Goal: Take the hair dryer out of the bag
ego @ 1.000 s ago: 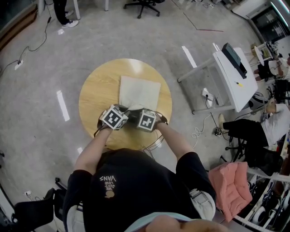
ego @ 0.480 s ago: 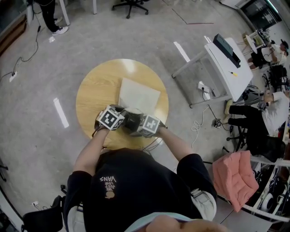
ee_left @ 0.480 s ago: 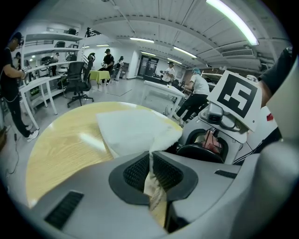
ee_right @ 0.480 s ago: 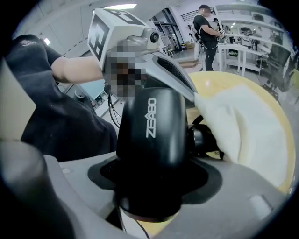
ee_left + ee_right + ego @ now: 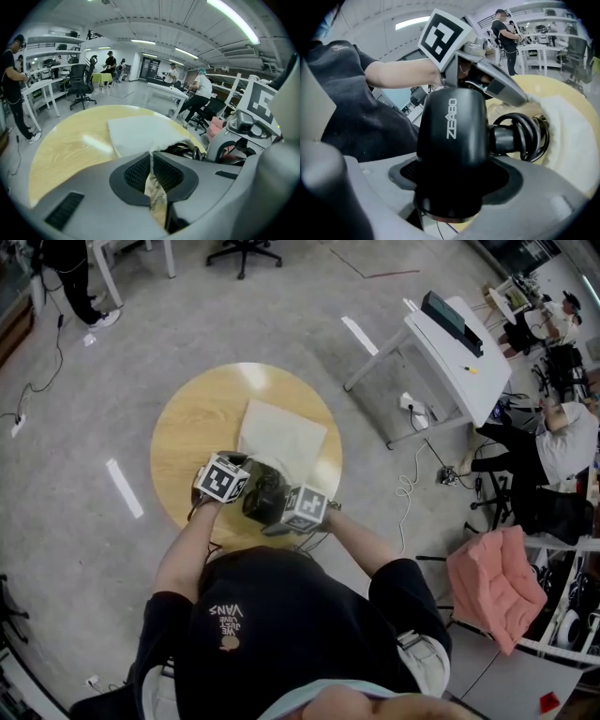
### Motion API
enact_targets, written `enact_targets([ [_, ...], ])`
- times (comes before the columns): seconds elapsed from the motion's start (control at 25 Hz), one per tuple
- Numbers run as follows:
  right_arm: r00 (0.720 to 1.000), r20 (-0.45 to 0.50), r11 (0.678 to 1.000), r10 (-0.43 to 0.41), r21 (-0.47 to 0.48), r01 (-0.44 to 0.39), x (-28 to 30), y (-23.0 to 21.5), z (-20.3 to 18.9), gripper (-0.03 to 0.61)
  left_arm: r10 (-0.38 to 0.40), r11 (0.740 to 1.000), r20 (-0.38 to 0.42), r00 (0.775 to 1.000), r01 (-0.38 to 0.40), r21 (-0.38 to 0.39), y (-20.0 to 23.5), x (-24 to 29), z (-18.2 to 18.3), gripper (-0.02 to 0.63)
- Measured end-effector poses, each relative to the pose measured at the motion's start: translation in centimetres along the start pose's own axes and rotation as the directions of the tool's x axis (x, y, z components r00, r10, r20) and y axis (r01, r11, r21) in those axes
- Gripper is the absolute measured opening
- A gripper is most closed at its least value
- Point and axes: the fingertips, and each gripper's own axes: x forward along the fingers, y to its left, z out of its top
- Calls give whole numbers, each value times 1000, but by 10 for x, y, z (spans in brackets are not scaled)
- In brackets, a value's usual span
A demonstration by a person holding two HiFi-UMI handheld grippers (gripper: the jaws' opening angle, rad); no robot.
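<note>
While our left gripper is closing its jaws on an edge of the bag at six o'clock on the table, our right gripper has its jaws clamped on the hair dryer, seemingly almost out, with its cord trailing at the mouth.

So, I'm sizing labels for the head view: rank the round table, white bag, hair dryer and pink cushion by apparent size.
1. round table
2. white bag and pink cushion: about alike, so unranked
3. hair dryer, partly hidden
</note>
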Motion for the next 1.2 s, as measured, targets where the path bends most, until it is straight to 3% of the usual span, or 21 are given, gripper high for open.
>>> enact_targets([
  [0.28,999,49,999,3,36,-4,-3,17,7,354,12,1000,-5,1000,-12,-16,14,1,8,32],
  [0.48,989,145,996,20,82,-33,-9,35,20,354,19,1000,-10,1000,-19,-4,21,6,11,33],
  [0.68,964,265,988,33,137,-71,-17,57,36,356,7,1000,-22,1000,-7,8,26,10,14,33],
  [0.96,942,335,988,-1,146,-50,-19,81,46,356,-4,1000,-24,1000,4,23,27,18,17,32],
  [1.2,896,444,984,-6,161,-73,-31,101,65,356,-16,1000,-30,999,16,-4,28,25,12,32],
])
